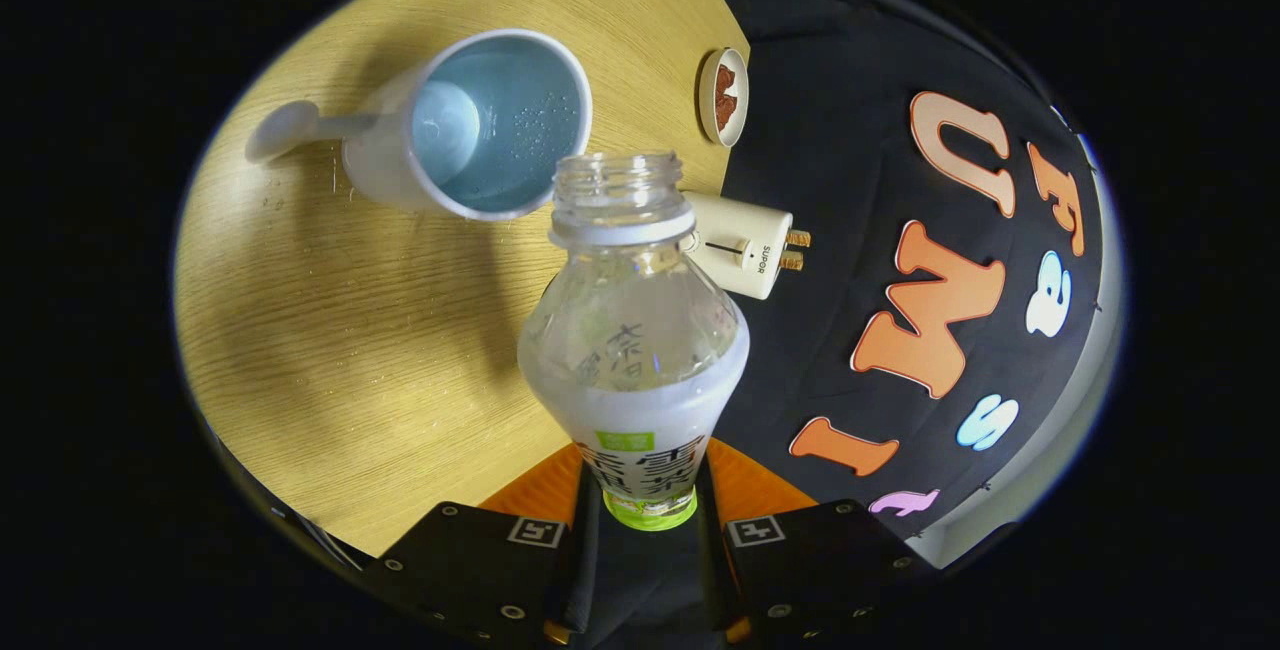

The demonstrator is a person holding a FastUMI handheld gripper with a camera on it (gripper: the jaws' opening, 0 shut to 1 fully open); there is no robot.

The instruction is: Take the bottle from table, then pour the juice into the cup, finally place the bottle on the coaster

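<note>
Jaws (645, 520) clamped on uncapped bottle (632, 330), its open mouth just beside the cup (470, 125) rim beyond, above bench (330, 330).

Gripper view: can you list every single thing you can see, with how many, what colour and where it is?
Clear plastic bottle: one, uncapped, milky liquid inside, green-and-white label; held between the fingers, its open mouth near the cup's rim.
White cup with a handle: one, pale blue inside, a few droplets in it; on the table beyond the bottle.
Small round white coaster: one, reddish-brown centre; at the table's edge, beyond the bottle.
White plug-like device: one, two brass-coloured prongs; just behind the bottle's neck.
Round wooden table: one, light yellow-brown; under the cup.
Gripper: one; both fingers pressed on the bottle's lower part.
</note>
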